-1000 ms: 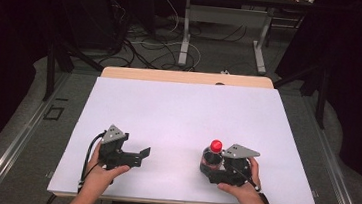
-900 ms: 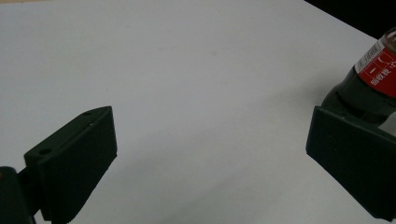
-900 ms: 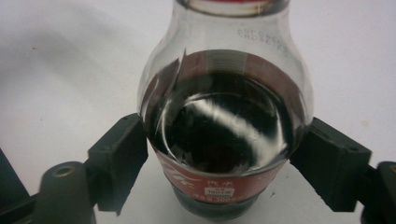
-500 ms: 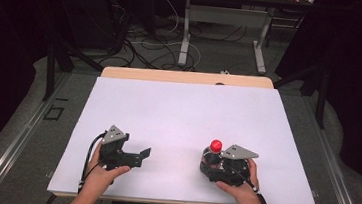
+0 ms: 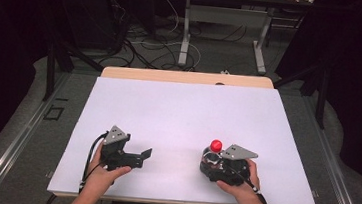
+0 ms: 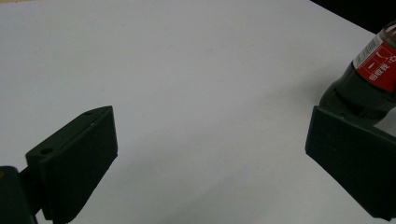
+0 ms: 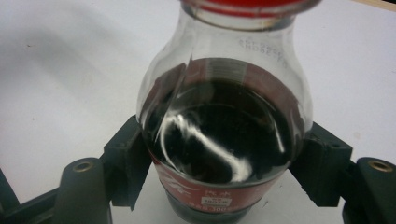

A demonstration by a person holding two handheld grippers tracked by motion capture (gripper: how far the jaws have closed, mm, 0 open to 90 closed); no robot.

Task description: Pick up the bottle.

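Note:
A small cola bottle (image 5: 212,157) with a red cap and a red label stands on the white table (image 5: 178,112) at the front right. My right gripper (image 5: 209,163) is shut on it. In the right gripper view both pads press the bottle (image 7: 224,135) at its lower body, the right gripper (image 7: 224,145) having just closed its jaws on it. My left gripper (image 5: 142,158) rests at the front left, open, its jaws pointing right toward the bottle. In the left gripper view the left gripper (image 6: 210,121) has nothing between its wide jaws, and the bottle (image 6: 373,74) shows beyond the right jaw.
A wooden strip (image 5: 186,77) borders the table's far edge. Beyond it are desk legs and cables (image 5: 175,36) on the floor. Metal rails (image 5: 31,127) run along both sides of the table.
The right gripper's jaws have drawn in slightly around the bottle. Both hands and the bottle have kept their places.

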